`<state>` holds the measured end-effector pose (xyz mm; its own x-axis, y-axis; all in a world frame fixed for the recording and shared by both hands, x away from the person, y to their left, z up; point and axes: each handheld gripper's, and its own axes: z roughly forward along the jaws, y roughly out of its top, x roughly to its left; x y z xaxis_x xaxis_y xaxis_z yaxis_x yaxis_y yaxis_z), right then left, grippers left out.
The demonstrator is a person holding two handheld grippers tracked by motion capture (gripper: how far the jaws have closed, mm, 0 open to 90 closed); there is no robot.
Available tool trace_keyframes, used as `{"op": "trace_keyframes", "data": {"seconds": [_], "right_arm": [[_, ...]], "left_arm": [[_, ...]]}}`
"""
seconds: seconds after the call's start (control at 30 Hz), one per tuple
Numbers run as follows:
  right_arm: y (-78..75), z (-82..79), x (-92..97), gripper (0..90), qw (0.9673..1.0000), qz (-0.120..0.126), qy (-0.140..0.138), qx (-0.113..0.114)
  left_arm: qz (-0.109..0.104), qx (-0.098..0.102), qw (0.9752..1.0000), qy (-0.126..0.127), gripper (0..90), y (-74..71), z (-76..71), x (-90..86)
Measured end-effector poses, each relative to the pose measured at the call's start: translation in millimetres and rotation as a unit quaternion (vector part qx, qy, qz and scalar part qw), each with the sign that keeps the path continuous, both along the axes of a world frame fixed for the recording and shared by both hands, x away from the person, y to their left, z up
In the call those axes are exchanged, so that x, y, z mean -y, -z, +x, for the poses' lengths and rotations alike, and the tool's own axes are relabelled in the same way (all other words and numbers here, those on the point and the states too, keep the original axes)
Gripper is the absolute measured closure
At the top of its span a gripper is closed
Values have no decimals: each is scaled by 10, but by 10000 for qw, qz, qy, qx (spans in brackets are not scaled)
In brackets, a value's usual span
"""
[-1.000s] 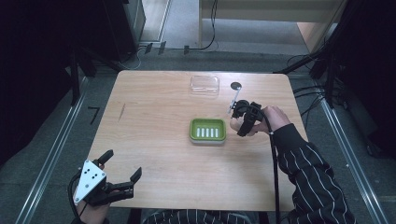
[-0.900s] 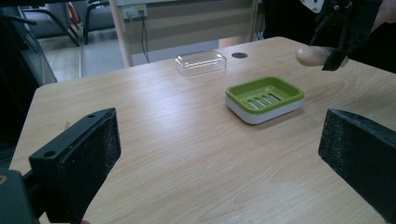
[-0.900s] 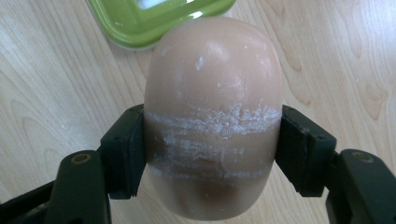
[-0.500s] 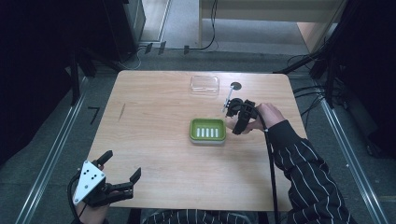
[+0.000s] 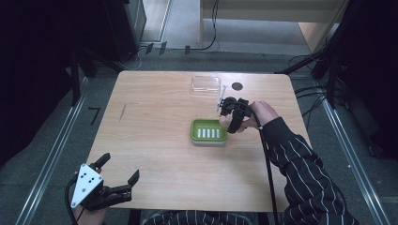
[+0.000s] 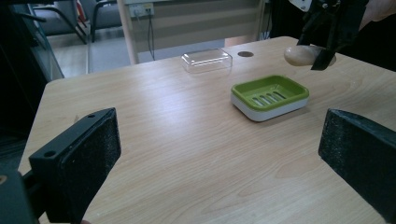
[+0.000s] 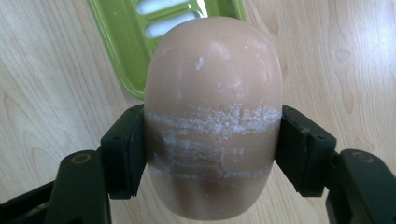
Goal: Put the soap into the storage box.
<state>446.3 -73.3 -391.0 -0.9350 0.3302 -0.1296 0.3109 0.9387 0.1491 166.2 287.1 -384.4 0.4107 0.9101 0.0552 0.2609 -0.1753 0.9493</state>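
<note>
I see the right gripper (image 7: 212,154) clamped on a beige soap bar (image 7: 212,116), mid-frame over the green dish (image 5: 208,132); left gripper (image 5: 119,176) — lower left, jaws wide, empty.

A smooth, beige, oval bar of soap (image 7: 212,121), streaked across its middle with whitish scuffed bands, is held off the wooden table, clamped at both sides, just above the right edge of a green rectangular plastic soap dish (image 5: 209,131). The dish, white-based with a slotted floor, is seen resting flat and empty near the table's middle.
</note>
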Motion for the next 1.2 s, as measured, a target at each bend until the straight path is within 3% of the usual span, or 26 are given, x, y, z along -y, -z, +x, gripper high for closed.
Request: {"op": "trace_keyframes", "data": {"seconds": [1.2], "right_arm": [[75,68,-418,336,9988,13,-492,23]], "left_arm": [[-29,-8,9998,-195,0,5,-100,-53]]}}
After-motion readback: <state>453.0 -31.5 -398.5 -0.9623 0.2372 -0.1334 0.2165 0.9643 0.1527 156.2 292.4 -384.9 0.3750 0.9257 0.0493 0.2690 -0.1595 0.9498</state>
